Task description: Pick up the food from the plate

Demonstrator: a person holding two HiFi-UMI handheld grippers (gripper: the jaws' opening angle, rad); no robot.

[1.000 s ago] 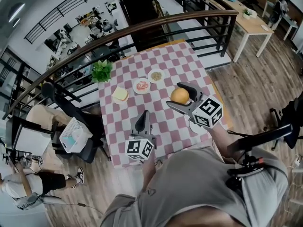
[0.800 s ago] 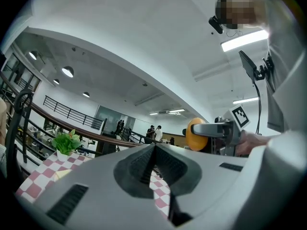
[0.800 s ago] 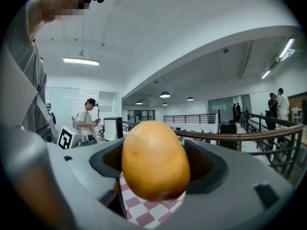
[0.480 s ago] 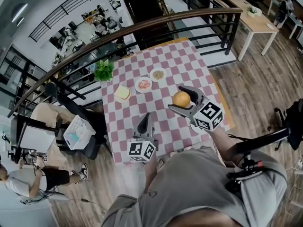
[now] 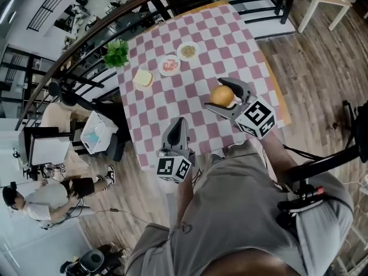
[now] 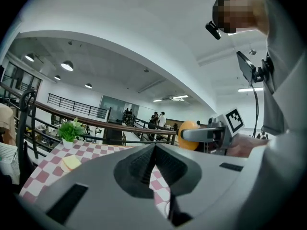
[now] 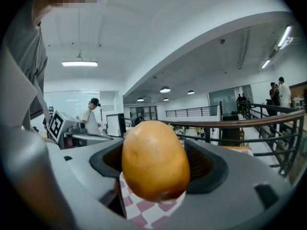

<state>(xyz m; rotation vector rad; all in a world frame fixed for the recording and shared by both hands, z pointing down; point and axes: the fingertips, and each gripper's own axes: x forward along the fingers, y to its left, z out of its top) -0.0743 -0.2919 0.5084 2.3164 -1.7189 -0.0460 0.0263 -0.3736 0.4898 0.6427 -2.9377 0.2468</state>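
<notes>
My right gripper point(image 5: 224, 97) is shut on a golden bread roll point(image 5: 221, 95) and holds it in the air above the right part of the checked table point(image 5: 167, 96). In the right gripper view the bread roll point(image 7: 154, 159) fills the space between the jaws. My left gripper point(image 5: 177, 130) hangs over the table's near edge, shut with nothing in it; its jaws point(image 6: 153, 157) meet. In the left gripper view the roll point(image 6: 189, 134) shows to the right, in the other gripper. A small plate with red food point(image 5: 169, 65), a plate with brownish food point(image 5: 188, 50) and a sandwich point(image 5: 143, 78) lie at the far side.
A potted green plant point(image 5: 117, 53) stands at the table's far left corner. A dark curved railing point(image 5: 115, 25) runs behind the table. A chair with a white basket point(image 5: 98, 135) stands at the left. A person point(image 5: 40, 203) is on the floor below left. Wooden flooring lies to the right.
The head camera has tipped, so the table has slid up and left in view. The right gripper still holds the roll aloft; the left gripper stays shut near the table's edge.
</notes>
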